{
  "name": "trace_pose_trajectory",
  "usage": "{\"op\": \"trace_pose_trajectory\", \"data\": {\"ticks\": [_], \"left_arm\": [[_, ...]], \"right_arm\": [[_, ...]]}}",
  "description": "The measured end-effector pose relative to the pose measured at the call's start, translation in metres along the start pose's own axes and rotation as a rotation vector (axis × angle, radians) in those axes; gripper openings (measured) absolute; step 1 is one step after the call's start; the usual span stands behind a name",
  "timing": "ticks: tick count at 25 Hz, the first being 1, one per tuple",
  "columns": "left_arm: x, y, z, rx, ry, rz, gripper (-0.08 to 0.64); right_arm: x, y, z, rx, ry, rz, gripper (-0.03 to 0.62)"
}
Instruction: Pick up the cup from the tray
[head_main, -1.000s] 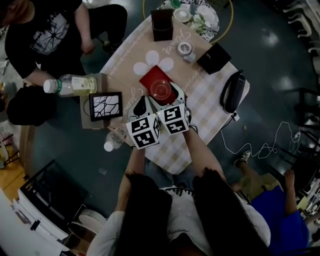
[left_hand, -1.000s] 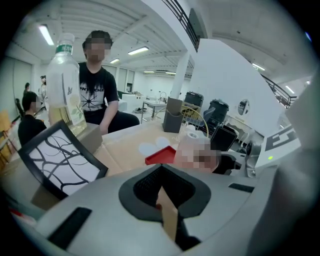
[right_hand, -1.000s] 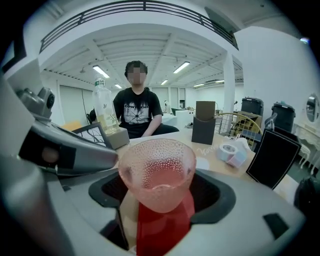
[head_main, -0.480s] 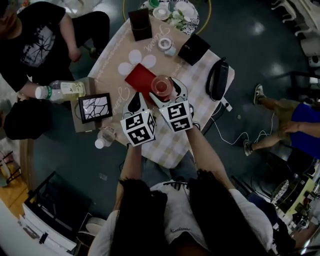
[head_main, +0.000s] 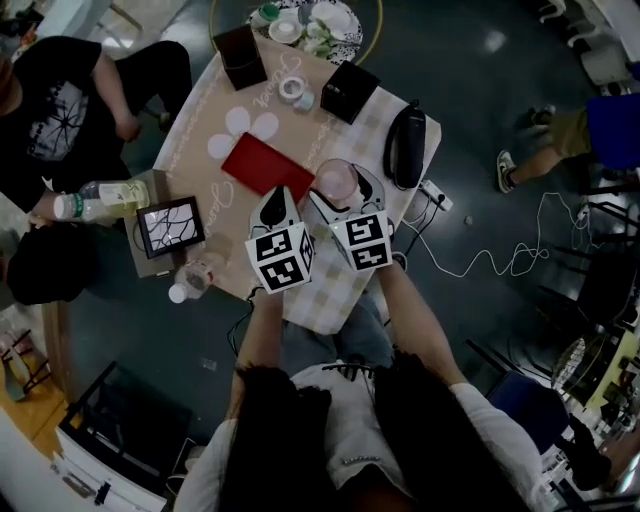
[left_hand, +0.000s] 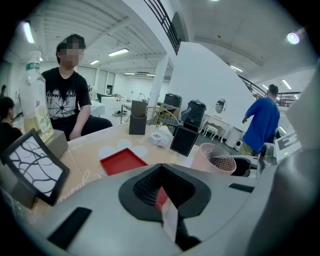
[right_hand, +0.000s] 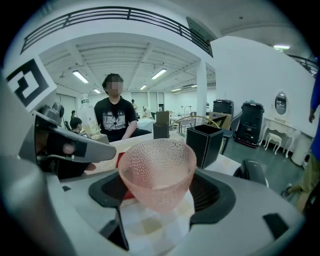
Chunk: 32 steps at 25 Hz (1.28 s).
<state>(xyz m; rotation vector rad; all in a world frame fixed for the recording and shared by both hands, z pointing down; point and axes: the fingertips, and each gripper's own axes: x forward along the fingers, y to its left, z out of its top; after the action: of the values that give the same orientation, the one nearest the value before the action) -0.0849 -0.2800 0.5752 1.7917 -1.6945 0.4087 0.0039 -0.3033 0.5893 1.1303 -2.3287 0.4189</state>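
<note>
A pink dimpled glass cup (head_main: 335, 181) sits between the jaws of my right gripper (head_main: 338, 190), which is shut on it. In the right gripper view the cup (right_hand: 157, 169) hangs above the checked tablecloth, clear of the surface, with that gripper (right_hand: 160, 196) closed round its lower part. The red tray (head_main: 258, 163) lies bare to the cup's left. My left gripper (head_main: 279, 200) hovers just near of the tray with its jaws together and nothing in them. Its own view shows the tray (left_hand: 122, 161) ahead and the cup (left_hand: 214, 159) to the right.
A black speaker (head_main: 405, 145) lies right of the cup. Two black boxes (head_main: 349, 91), (head_main: 240, 55) and a tape roll (head_main: 292, 88) stand at the far end. A picture frame (head_main: 171, 226) and bottles (head_main: 100, 200), (head_main: 192, 280) are at left, beside a seated person (head_main: 60, 100).
The cup, held by my right gripper, has moved off the red tray to its right. My left gripper stayed close beside it.
</note>
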Motion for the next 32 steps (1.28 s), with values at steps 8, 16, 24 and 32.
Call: {"op": "trace_pose_trajectory", "data": {"ticks": [8, 16, 24, 32], "left_arm": [[0.006, -0.023, -0.015, 0.034, 0.025, -0.015, 0.006], [0.006, -0.031, -0.018, 0.041, 0.029, 0.001, 0.006], [0.003, -0.033, -0.025, 0.061, 0.041, 0.017, 0.006], [-0.015, -0.038, -0.007, 0.079, 0.005, 0.004, 0.006]], "right_arm": [[-0.012, -0.024, -0.037, 0.026, 0.044, -0.026, 0.383], [-0.015, -0.027, -0.062, 0.043, 0.063, -0.014, 0.383], [-0.018, -0.026, -0.044, 0.024, -0.008, 0.049, 0.388], [-0.044, -0.028, 0.000, 0.004, -0.079, 0.042, 0.388]]}}
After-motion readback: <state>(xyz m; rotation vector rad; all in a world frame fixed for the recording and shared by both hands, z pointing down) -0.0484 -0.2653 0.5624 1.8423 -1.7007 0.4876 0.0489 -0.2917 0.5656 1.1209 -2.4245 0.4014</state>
